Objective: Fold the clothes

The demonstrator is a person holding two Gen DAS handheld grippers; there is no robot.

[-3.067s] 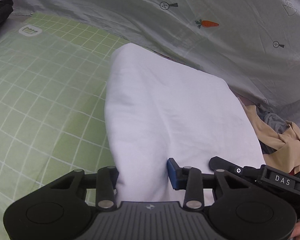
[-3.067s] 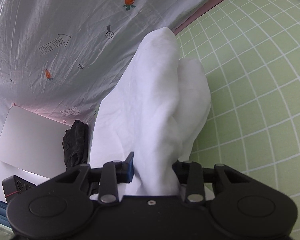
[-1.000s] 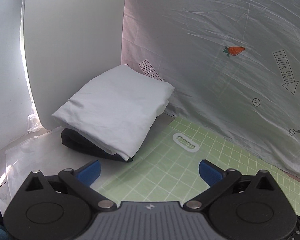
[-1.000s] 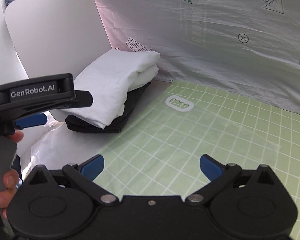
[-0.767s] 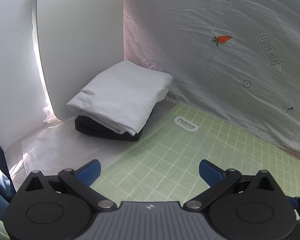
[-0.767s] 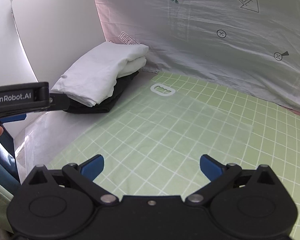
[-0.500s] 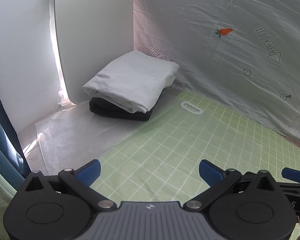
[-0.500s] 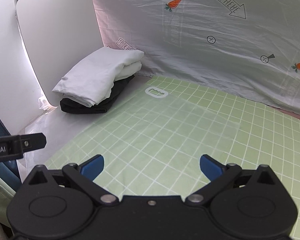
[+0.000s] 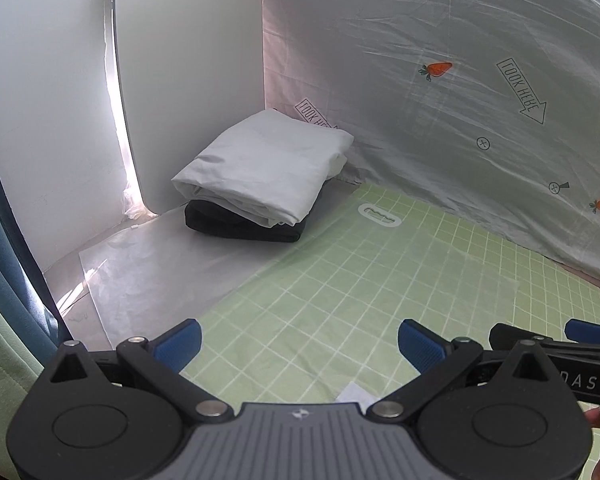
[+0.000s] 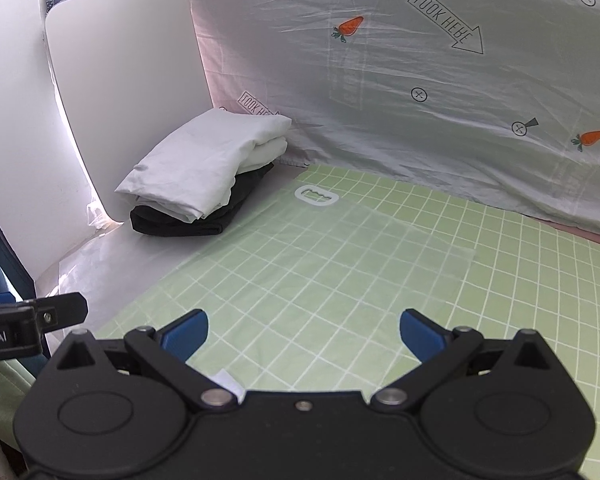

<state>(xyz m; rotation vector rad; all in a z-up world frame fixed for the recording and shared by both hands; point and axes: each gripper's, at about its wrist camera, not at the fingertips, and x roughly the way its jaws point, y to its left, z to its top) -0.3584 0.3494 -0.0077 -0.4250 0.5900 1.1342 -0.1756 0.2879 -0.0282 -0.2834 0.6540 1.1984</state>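
Note:
A folded white garment (image 9: 266, 164) (image 10: 204, 162) lies on top of a folded black garment (image 9: 240, 226) (image 10: 180, 222) in the far left corner, against the white board. My left gripper (image 9: 298, 344) is open and empty, well back from the stack over the green grid mat (image 9: 360, 280). In the right wrist view my right gripper (image 10: 303, 334) is likewise open with nothing between its blue pads (image 10: 184, 330). The right gripper's tip shows at the left view's lower right edge; the left one's body at the right view's left edge.
A white upright board (image 9: 188, 72) and a carrot-print sheet (image 9: 440, 100) wall in the back. A clear plastic sheet (image 9: 148, 268) covers the table left of the mat. A white handle cut-out (image 10: 316, 196) marks the mat's far end. A blue curtain (image 9: 4, 248) hangs at the left.
Both grippers let go of the white garment, which now rests folded on the black one. Both have since pulled back from the stack, open.

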